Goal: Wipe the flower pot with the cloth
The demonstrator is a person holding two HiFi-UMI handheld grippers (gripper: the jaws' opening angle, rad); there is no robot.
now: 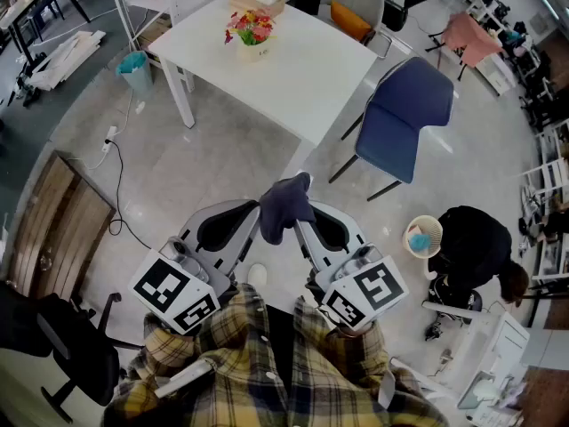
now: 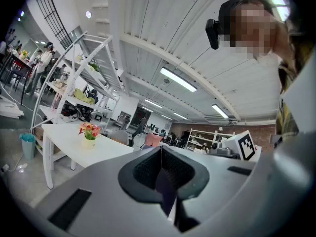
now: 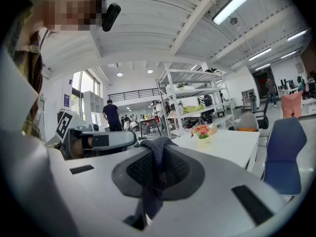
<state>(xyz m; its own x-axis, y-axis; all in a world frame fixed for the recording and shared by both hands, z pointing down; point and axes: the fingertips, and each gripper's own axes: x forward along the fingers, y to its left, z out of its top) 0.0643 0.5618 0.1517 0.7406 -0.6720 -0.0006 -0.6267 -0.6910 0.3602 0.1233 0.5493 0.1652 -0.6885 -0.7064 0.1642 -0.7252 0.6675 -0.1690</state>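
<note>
**Head view.** My left gripper [image 1: 252, 224] and right gripper [image 1: 305, 229] lie side by side low in the frame, and their tips converge. The dark blue cloth [image 1: 284, 205] is bunched over the 2 tips, bridging them. The flower pot [image 1: 254, 52], filled with flowers [image 1: 251, 27], stands well apart from the grippers on the far white table [image 1: 307, 83]. A blue chair [image 1: 404, 118] stands beside that table.

**Left gripper view.** The jaws of my left gripper [image 2: 160, 151] are closed together. A thin dark fold of the cloth [image 2: 165, 184] is pinched between the pads. The flower pot [image 2: 89, 142] stands on the table [image 2: 66, 137] off to the left, far beyond the jaw tips, and nothing of mine touches it.

**Right gripper view.** The jaws of my right gripper [image 3: 154, 152] are closed on the cloth [image 3: 155, 174]. It drapes over the tips and hangs down between the 2 pads. Its upper edge runs left toward my other gripper. The flower pot [image 3: 203, 139] stands on the table [image 3: 232, 144] to the right of the jaw line, well apart from the cloth.
</note>
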